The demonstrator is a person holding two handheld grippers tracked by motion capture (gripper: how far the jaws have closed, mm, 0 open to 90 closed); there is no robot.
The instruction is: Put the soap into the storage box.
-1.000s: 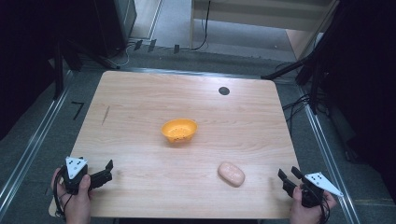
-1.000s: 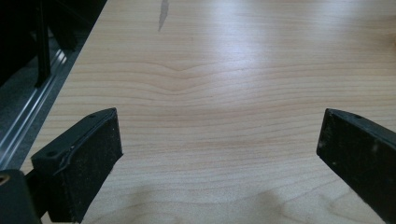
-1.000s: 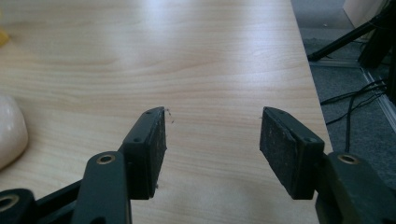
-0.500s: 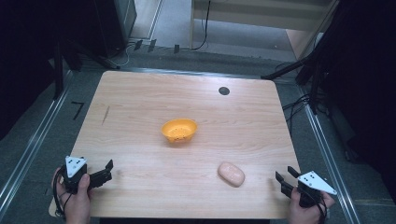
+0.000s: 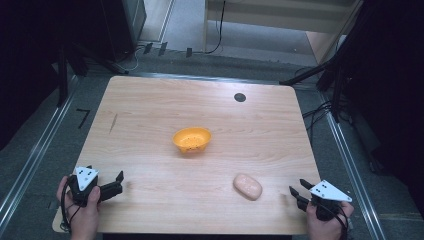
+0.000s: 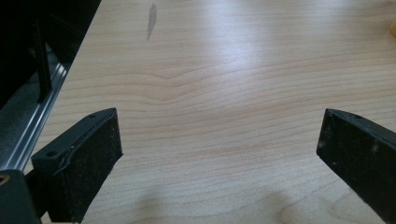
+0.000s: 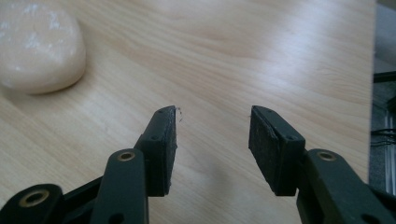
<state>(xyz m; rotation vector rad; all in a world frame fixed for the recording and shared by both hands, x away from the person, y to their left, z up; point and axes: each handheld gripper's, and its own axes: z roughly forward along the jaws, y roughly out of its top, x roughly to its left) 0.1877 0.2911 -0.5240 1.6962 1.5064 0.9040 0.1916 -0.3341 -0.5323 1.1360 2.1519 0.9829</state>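
On the pale wooden table there is one orange plastic bowl with small holes in its bottom, one pale pink oval lump that looks like dough or soap, and one small round black disc set in the tabletop. There are two black two-jaw grippers, one in each hand.

The left gripper sits toward the near left corner from the bowl, well apart from it. In the left gripper view its jaws stand spread very wide over bare wood, holding nothing and touching nothing. The right gripper sits toward the near right corner from the bowl, near the lump but apart from it. In the right gripper view its jaws are parted by a moderate gap, narrower than the left's, with only wood between them; the lump lies ahead and off to the side.

The lump lies on the near right side of the bowl, apart from it. The disc lies beyond the bowl, near the far edge. The bowl stands near the middle, with bare wood all around it. Both hands rest at the near edge.
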